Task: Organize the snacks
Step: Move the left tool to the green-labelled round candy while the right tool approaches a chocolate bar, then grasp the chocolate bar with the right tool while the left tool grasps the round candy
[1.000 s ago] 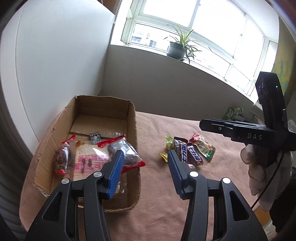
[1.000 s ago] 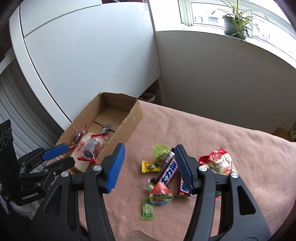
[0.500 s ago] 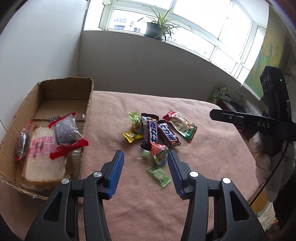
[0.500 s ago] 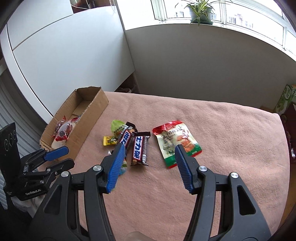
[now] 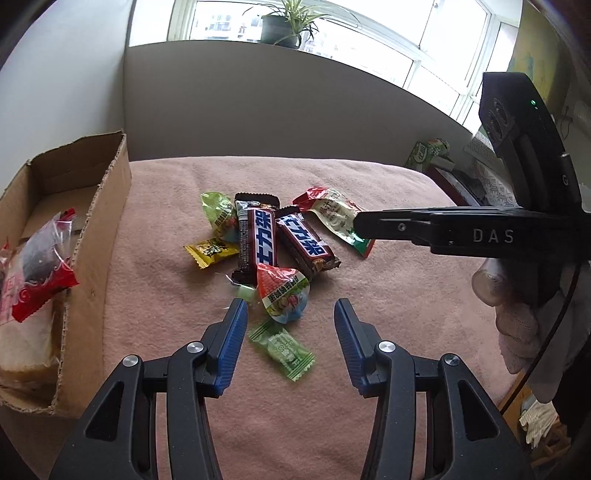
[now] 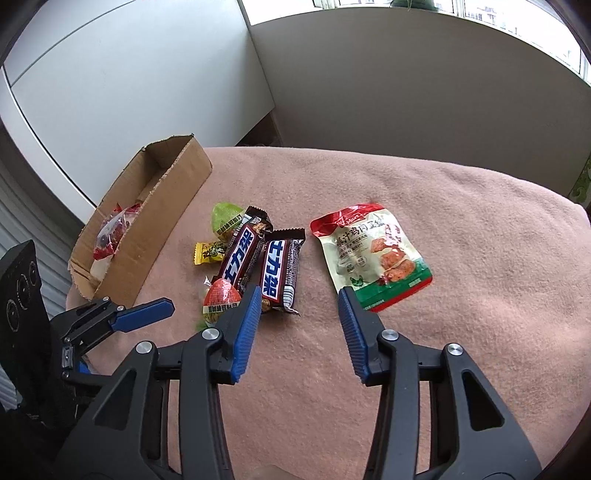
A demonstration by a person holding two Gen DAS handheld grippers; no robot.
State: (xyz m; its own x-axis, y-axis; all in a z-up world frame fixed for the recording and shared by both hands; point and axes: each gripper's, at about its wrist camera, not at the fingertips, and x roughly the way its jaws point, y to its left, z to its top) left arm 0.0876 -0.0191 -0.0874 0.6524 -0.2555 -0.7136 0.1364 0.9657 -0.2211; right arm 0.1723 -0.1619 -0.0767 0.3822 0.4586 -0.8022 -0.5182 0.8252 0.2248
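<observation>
A pile of snacks lies on the pink blanket: two brown chocolate bars, a red-and-green pouch, a red-topped cone snack, a green candy, a yellow candy and a green packet. My left gripper hangs open just above the cone snack and green candy. My right gripper hovers between a chocolate bar's end and the pouch's corner. Its jaws are closing, with only bare blanket between them. The cardboard box stands at the left.
The box holds a wrapped bread pack and a red-trimmed bag. A grey wall with a window sill and a potted plant runs behind the table. A green carton sits off the far right edge.
Both grippers have swung away from the box toward the snack pile and come lower. The right gripper's jaws have narrowed. The left jaws keep the same gap.
</observation>
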